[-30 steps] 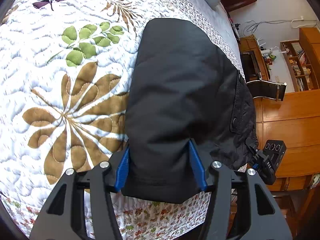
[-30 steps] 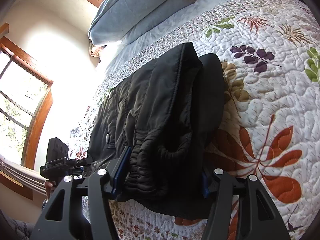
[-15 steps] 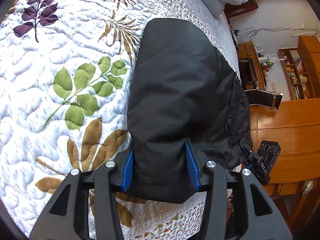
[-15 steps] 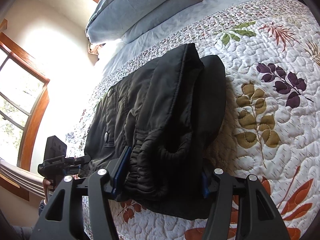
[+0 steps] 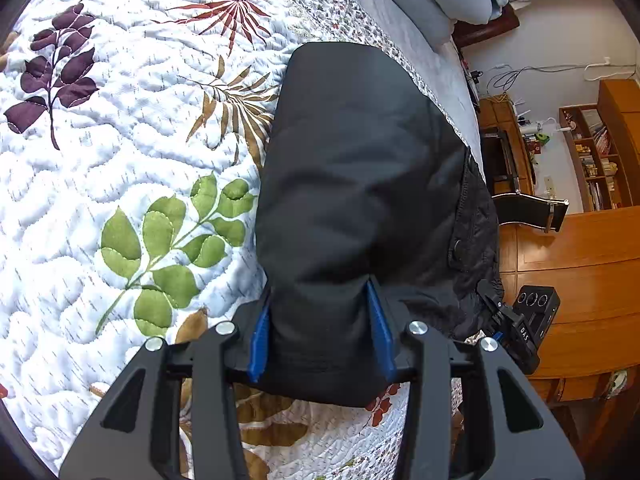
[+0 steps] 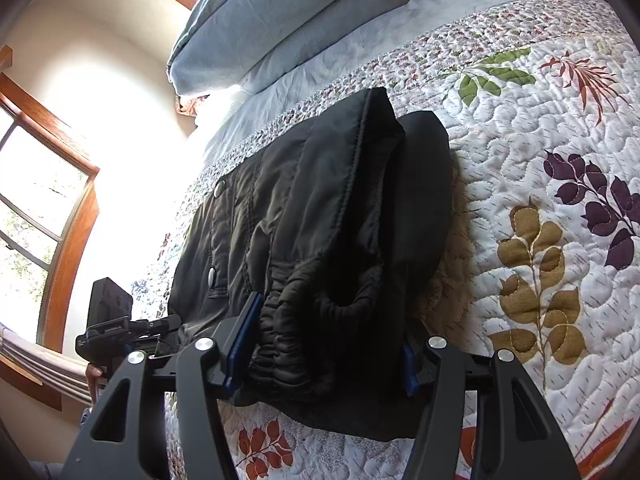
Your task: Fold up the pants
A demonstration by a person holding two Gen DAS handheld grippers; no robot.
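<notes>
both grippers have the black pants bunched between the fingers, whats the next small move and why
Probably carry both held ends a little further across the leaf-print quilt, then lower them. The left gripper and right gripper each clamp an end of the black padded pants, whose near edge hangs unfolded over the quilt.

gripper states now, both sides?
Left tongs: closed on the near end of the folded black pants.
Right tongs: closed on the pants' elastic waistband.

leaf-print quilt [image 5: 120, 168] | blue pillows [image 6: 272, 20] | wooden shelves [image 5: 600, 152], probably books | window [image 6: 36, 208]
</notes>
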